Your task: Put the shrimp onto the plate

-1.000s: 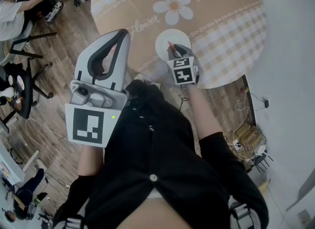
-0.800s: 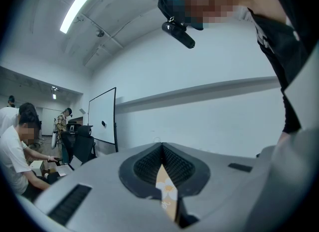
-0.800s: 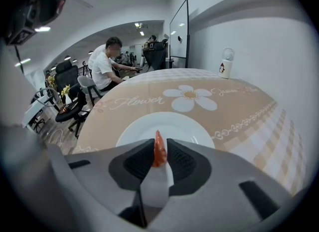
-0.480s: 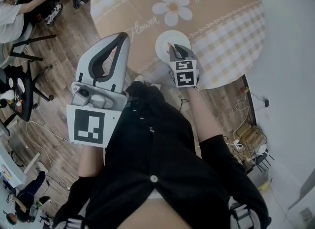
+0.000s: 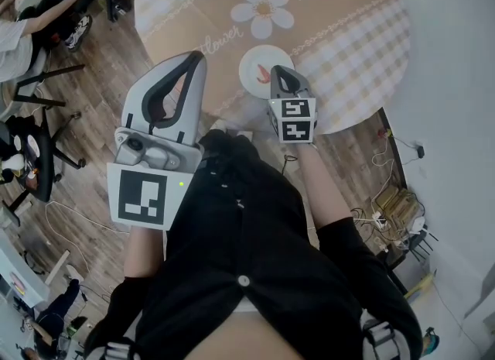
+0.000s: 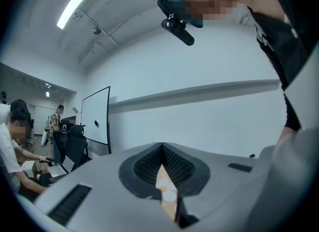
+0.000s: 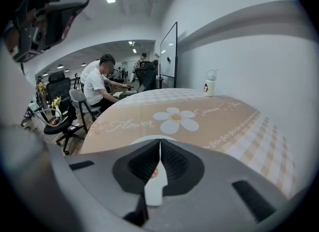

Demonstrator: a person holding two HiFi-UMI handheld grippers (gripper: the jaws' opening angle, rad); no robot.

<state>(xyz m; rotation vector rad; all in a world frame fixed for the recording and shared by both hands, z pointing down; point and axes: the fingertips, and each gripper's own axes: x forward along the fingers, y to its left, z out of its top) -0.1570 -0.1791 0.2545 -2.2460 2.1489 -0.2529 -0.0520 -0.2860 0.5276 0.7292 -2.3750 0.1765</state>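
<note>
Round table (image 5: 348, 41), beige checked cloth: 1.
Daisy print (image 5: 263, 12) at the table's middle: 1.
White plate (image 5: 249, 63) near the table's near edge: 1.
Shrimp (image 5: 264, 73) on that plate: 1.
Small white bottle (image 7: 210, 85) at the table's far edge: 1.
Whiteboard (image 7: 168, 51) beyond the table: 1.
Grippers at the table's near edge: 2, left gripper (image 5: 197, 57) and right gripper (image 5: 276, 69).

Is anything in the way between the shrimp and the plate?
Nothing visible is in the way. The shrimp already lies on the white plate, right beside the tip of the right gripper, whose jaws are together. The rest of the plate looks bare.
</note>
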